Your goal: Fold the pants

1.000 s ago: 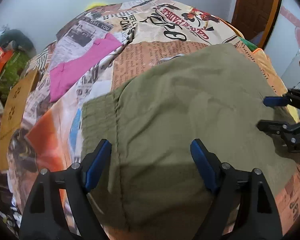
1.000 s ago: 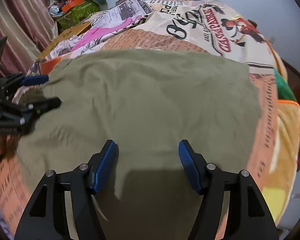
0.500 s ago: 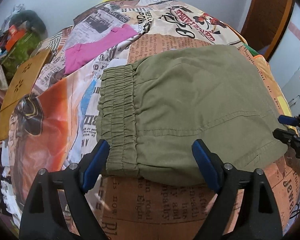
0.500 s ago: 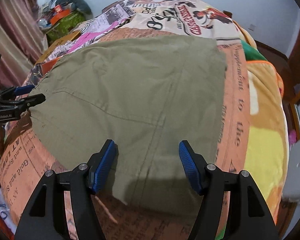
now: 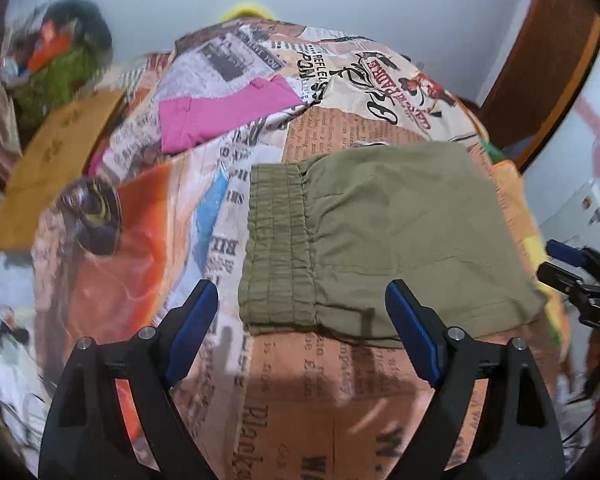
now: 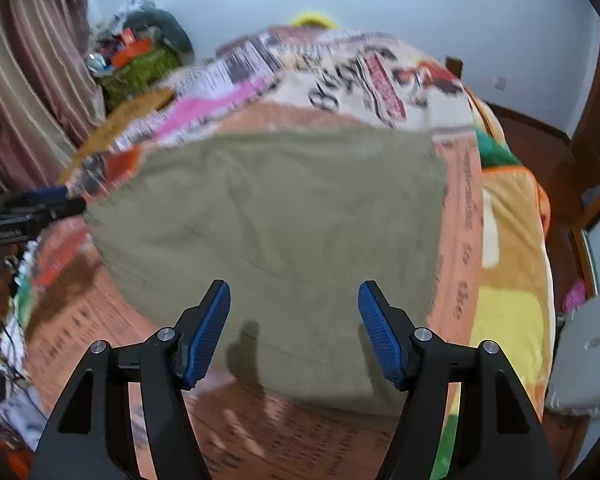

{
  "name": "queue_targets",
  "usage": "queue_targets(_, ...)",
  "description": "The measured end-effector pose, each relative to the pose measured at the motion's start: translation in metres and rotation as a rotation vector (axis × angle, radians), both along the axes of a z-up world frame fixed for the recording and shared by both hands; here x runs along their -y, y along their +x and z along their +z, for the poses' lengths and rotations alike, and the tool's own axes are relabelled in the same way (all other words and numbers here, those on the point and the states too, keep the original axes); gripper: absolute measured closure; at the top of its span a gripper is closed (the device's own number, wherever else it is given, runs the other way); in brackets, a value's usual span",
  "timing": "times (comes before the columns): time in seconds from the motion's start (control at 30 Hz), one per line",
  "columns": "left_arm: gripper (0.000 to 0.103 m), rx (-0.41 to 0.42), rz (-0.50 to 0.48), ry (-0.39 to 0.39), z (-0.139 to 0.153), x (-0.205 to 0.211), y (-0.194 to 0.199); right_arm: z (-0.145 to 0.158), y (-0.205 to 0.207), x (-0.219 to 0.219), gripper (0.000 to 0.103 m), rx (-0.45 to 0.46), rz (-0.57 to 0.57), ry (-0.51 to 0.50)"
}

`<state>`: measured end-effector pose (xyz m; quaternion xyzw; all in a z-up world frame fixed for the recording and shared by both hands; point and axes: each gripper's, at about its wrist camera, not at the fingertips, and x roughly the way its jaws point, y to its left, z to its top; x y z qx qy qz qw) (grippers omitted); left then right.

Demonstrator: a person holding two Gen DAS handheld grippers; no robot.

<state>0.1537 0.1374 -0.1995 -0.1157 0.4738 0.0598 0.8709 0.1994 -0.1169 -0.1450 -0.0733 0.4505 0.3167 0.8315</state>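
You've pulled both claws, left claw (image 5: 296, 332) & right claw (image 6: 294, 332), back off the folded olive-green cotton pants (image 5: 380, 248), now frame-center on the bed w/ newspaper-print blanket (image 5: 300, 400), both open & empty, so fold looks done.

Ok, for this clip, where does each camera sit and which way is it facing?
Left wrist: on the left gripper, above the near bed edge, facing the olive pants; right gripper at right.
Right wrist: on the right gripper, over the pants' other end; left gripper at left.
Shared: pants, newspaper-print bedspread, pink garment.
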Motion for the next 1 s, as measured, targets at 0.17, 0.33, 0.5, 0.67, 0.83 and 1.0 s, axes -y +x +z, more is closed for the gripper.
queue_targets(0.17, 0.017, -0.028, -0.004, -0.130, -0.013, -0.002, -0.011, 0.013, -0.005, -0.022, 0.035, 0.047, 0.024, 0.059)
queue_targets(0.33, 0.017, -0.075, -0.010, -0.262, -0.037, 0.003, -0.015, -0.002, -0.005, -0.047, 0.035, 0.027, 0.069, 0.042)
queue_targets(0.5, 0.017, -0.094, -0.001, -0.415, -0.055, 0.004, -0.009, -0.028, 0.001, -0.061, 0.035, -0.039, 0.082, 0.001)
queue_targets(0.67, 0.012, -0.083, 0.023, -0.531, -0.060, -0.005, 0.003, -0.043, 0.009, -0.058, 0.035, -0.073, 0.074, -0.046)
queue_targets(0.83, 0.008, -0.071, 0.086, -0.676, -0.068, -0.023, 0.017, -0.055, 0.010, -0.057, 0.035, -0.112, 0.098, -0.058)
queue_targets(1.0, 0.008, -0.061, 0.126, -0.708, -0.071, -0.033, 0.028, -0.056, 0.008, -0.056, 0.034, -0.112, 0.114, -0.057)
